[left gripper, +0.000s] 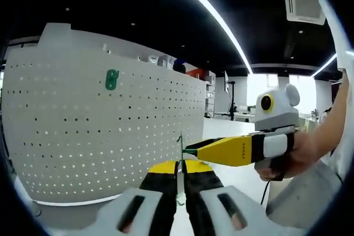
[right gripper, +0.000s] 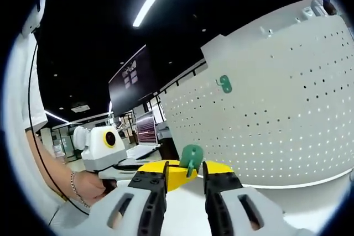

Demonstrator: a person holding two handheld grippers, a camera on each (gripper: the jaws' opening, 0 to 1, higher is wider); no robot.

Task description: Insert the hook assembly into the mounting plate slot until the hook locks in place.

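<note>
left tool (left gripper: pixel 181 183) pinching green hook (left gripper: pixel 180 153) edge-on | right tool (right gripper: pixel 185 183) clamped on hook plate (right gripper: pixel 191 156) | light, stiff, slippery plastic; grip flat plate | pegboard (right gripper: pixel 287 120) at 2 o'clock, mounted hook (right gripper: pixel 224 84) there

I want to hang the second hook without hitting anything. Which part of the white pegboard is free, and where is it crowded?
The pegboard is bare below and to both sides of the mounted green hook. It is crowded in front of its near edge, where both tongs, left and right, meet around the loose green hook.
</note>
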